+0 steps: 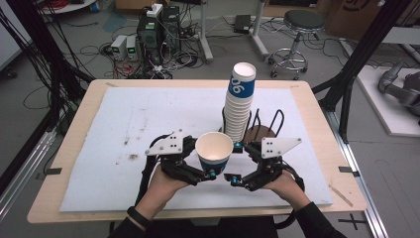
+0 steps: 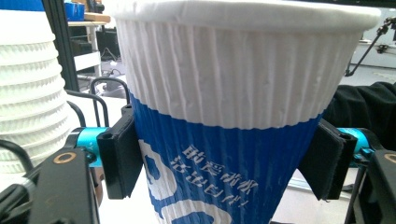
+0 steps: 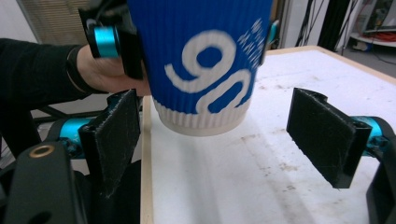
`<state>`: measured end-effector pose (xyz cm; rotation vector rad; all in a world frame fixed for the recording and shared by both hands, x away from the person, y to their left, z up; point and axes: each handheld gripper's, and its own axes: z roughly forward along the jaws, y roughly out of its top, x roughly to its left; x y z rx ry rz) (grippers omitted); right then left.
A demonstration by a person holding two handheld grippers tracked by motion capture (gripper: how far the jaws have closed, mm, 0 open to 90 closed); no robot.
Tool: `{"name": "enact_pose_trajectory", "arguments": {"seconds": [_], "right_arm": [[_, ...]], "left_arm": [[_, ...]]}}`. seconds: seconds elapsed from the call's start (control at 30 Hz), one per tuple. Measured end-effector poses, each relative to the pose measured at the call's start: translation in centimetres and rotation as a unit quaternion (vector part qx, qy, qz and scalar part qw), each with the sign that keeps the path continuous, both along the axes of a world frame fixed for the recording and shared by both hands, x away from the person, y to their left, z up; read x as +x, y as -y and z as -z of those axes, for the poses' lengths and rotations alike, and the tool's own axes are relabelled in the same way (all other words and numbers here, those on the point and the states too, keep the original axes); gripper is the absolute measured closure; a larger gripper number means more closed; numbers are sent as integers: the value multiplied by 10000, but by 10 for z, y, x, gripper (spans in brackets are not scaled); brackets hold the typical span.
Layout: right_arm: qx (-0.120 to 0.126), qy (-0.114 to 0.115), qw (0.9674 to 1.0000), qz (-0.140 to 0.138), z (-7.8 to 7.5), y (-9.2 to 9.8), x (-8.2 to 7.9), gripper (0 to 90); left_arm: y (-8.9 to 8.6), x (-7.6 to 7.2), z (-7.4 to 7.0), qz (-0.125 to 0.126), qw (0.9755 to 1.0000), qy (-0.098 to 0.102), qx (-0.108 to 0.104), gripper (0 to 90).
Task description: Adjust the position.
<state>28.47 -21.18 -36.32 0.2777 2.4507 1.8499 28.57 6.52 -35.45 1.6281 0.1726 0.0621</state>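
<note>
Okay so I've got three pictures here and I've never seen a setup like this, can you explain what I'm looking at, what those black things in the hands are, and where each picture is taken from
A person sits at a table holding a hand tool in each hand: two-jaw grippers, not robot arms.

The high view comes from a fixed camera overhead. The other two come from small cameras riding on each gripper, looking along its black jaws.

The left gripper clamps a single blue and white paper cup by its sides, held above a white mat. The right gripper is open, its jaws spread on either side below the cup's base, not touching it.

Behind stands a tall stack of the same cups beside a black wire rack.
</note>
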Motion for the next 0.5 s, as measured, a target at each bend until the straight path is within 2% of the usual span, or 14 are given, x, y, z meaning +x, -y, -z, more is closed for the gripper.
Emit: {"name": "enact_pose_trajectory", "arguments": {"seconds": [0.13,0.4,0.5], "right_arm": [[-76,-23,9999,-73,6,-9,-2,182],[79,-158,9998,-78,10,-21,-3,187],[94,-164,9997,-137,11,-22,-3,247]], "left_arm": [[2,-1,0,-2,10000,-28,-19,254],[9,-4,2,68,10000,-27,-9,254],[11,-4,3,79,10000,-40,9,254]]}}
